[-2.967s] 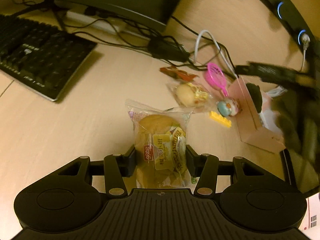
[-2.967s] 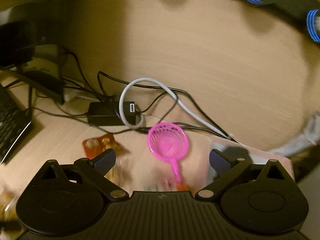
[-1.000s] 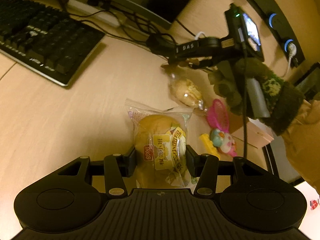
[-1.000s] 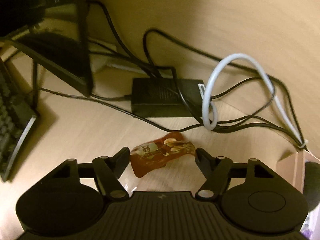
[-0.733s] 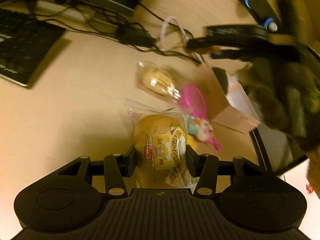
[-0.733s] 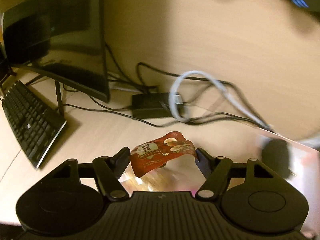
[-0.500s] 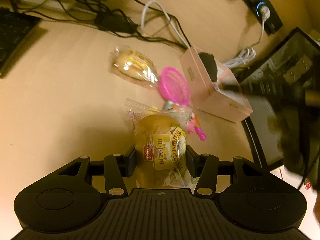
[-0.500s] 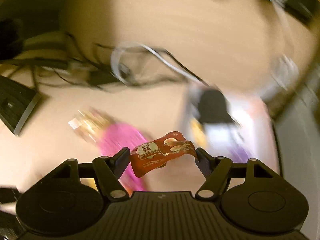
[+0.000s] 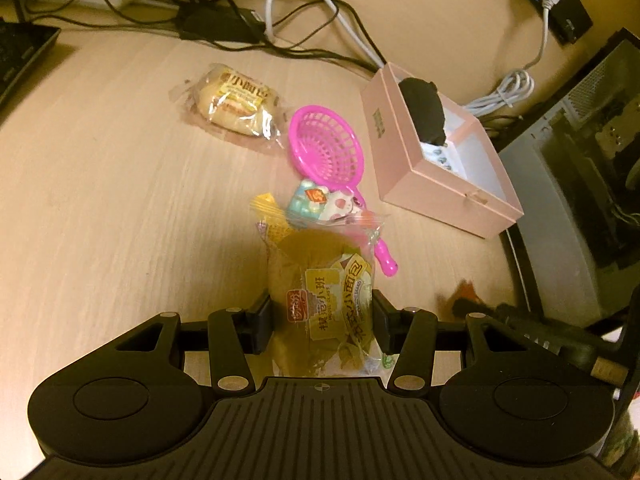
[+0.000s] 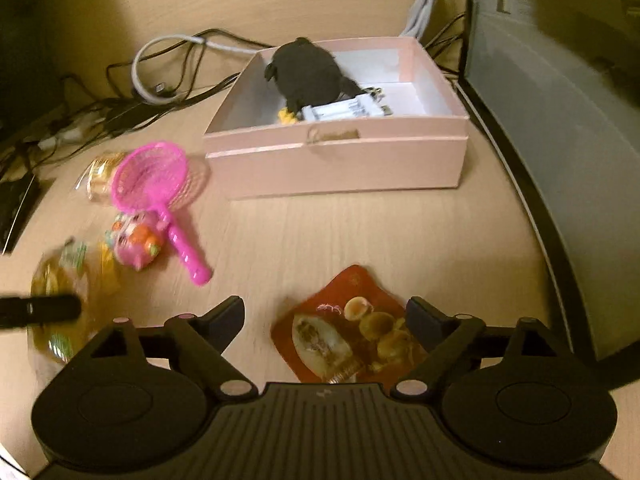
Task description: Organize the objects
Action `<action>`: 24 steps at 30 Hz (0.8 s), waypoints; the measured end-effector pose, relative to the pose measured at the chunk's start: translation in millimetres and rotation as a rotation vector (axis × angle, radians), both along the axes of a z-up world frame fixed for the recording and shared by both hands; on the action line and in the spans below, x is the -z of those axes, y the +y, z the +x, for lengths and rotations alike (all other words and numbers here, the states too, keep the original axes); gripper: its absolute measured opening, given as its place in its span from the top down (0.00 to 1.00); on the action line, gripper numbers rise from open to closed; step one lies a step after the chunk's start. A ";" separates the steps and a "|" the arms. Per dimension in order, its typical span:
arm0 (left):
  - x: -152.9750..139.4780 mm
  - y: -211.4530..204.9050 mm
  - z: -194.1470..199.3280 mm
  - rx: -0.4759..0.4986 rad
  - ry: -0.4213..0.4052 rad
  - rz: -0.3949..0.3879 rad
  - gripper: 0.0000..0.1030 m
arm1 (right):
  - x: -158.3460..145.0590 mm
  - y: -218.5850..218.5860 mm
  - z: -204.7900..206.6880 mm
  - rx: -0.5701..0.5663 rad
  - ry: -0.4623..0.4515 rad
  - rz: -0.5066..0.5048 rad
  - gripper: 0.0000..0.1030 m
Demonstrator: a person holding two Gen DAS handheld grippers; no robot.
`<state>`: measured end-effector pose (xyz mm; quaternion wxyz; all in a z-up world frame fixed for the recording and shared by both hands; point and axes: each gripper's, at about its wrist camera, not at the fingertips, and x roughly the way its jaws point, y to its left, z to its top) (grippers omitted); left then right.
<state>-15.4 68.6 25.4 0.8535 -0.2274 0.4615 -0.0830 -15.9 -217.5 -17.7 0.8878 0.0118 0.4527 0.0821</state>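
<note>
At the near edge of the surface (image 10: 320, 240), the left gripper (image 9: 322, 316) has its fingers (image 9: 262, 320) closed snugly on a wrapped bun (image 9: 320, 296), held off the wood and pointing toward the far clutter. The right gripper (image 10: 326, 320) stands wide open, its fingers (image 10: 228, 316) spread well clear on either side of a red snack packet (image 10: 348, 332) that lies flat on the surface between them, gripped by nothing.

The risks, as a judgement: the slippery film of the bun could slide or the soft bread crush if the squeeze changes, and the thin red packet (flat against the wood) gives fingers little edge to catch should it need lifting again.

Just beyond the bun, toward the middle of the surface, lie a small pastel toy (image 9: 320, 200) and a pink toy net (image 9: 326, 146), its handle reaching close behind the bun's wrapper; a careless sweep could knock both. A second wrapped bun (image 9: 236, 100) rests farther left. Toward the far right corner sits an open pink box (image 10: 336, 160), already holding a dark plush item (image 10: 310, 70), with cables (image 9: 304, 12) trailing along the far edge.
</note>
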 end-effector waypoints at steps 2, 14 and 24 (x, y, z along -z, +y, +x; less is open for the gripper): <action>-2.8 2.2 -2.2 -0.031 -0.003 0.017 0.48 | 5.8 6.2 -7.4 -0.030 -0.017 -0.037 0.12; -20.8 43.8 -33.4 -0.263 -0.039 0.109 0.48 | -6.3 41.4 -34.4 -0.221 -0.143 -0.048 0.01; -30.7 42.8 -55.7 -0.228 -0.053 0.202 0.48 | -6.2 104.6 -15.4 -0.397 -0.179 -0.081 0.02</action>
